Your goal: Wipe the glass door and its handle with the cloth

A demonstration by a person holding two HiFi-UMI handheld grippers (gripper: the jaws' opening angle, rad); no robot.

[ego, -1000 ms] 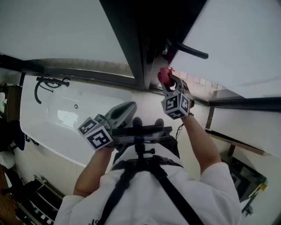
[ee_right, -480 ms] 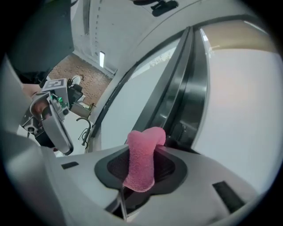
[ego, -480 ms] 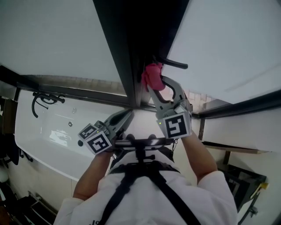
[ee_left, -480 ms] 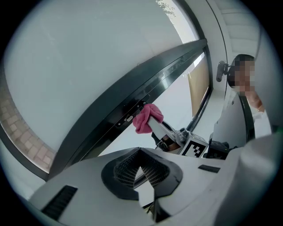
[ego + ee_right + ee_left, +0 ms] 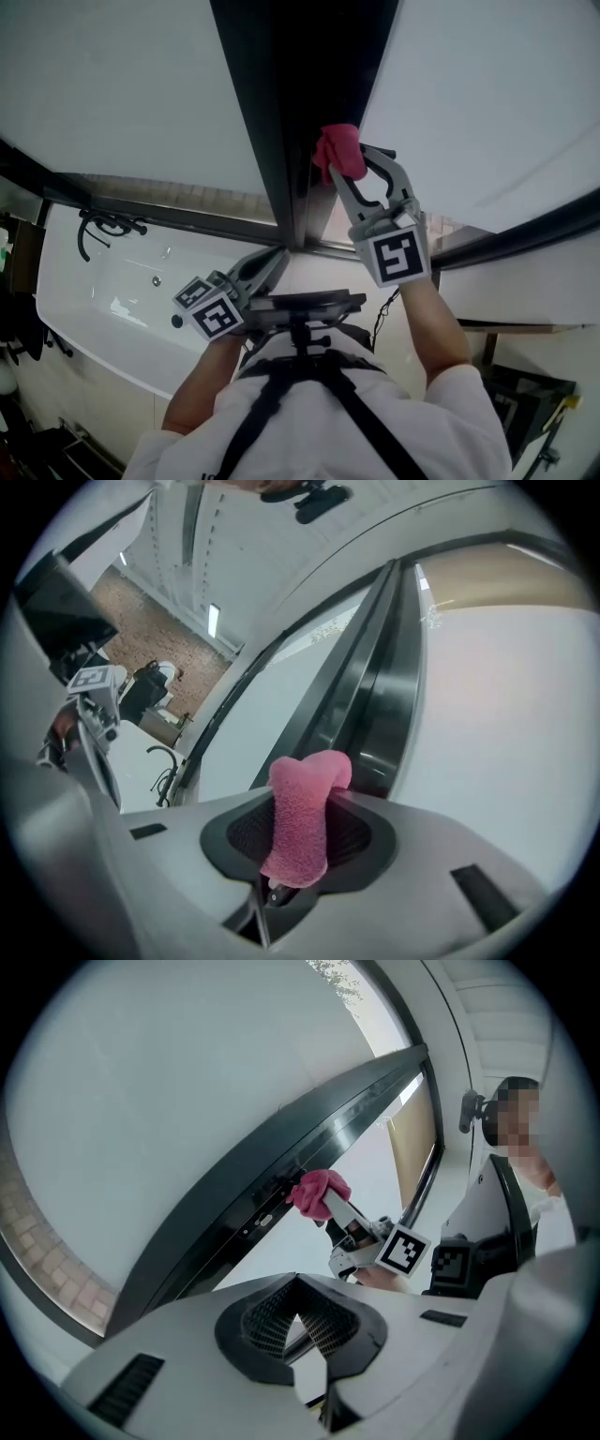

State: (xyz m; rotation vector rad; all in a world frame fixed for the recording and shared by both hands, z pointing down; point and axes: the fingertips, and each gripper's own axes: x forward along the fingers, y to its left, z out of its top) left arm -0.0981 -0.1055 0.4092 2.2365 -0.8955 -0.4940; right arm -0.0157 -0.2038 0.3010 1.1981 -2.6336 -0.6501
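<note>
Head view looks down from above, both gripper views hug their jaws; all share the door frame (image 5: 281, 141) and pink cloth (image 5: 339, 152).

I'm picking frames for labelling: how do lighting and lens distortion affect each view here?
Head view: glass door glares near-white, its frame goes almost black. Left gripper view: fisheye bends the frame into an arc, dark corners. Right gripper view: same bending, yet the cloth is sharp.

White bathtub (image 5: 84, 300) seen at lower left of head view. Black curved tap (image 5: 105, 226) mounted at tub's far rim. Small round fitting (image 5: 156, 280) set in tub's inner wall. Strip of pale tiles (image 5: 187, 194) seen beyond tub. Dark items at left edge not made out.
</note>
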